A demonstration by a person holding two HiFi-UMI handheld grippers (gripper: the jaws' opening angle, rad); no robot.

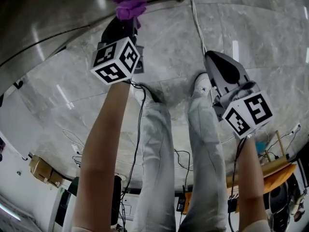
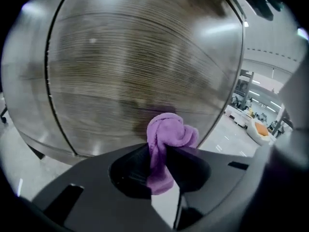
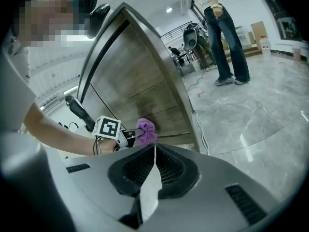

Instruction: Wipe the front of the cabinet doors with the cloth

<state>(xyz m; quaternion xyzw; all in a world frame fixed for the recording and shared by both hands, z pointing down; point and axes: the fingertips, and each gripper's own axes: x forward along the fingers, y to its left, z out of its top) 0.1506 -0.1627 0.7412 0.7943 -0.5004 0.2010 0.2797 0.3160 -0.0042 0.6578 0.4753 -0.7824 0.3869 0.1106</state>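
The left gripper [image 2: 160,153] has its jaws clamped mid-bunch on the purple cloth [image 2: 169,132], soft and light, close to the cabinet door [image 2: 135,66]. The right gripper [image 3: 153,151] has its jaws together, empty.

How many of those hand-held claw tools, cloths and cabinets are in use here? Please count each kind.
Grippers: 2, the left gripper and the right gripper
Purple cloth: 1
Cabinet: 1
Total: 4

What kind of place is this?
Probably a large open lab or workshop hall, not a home: polished marble-look floor with loose cables, cardboard boxes, and the cabinet standing in the open.
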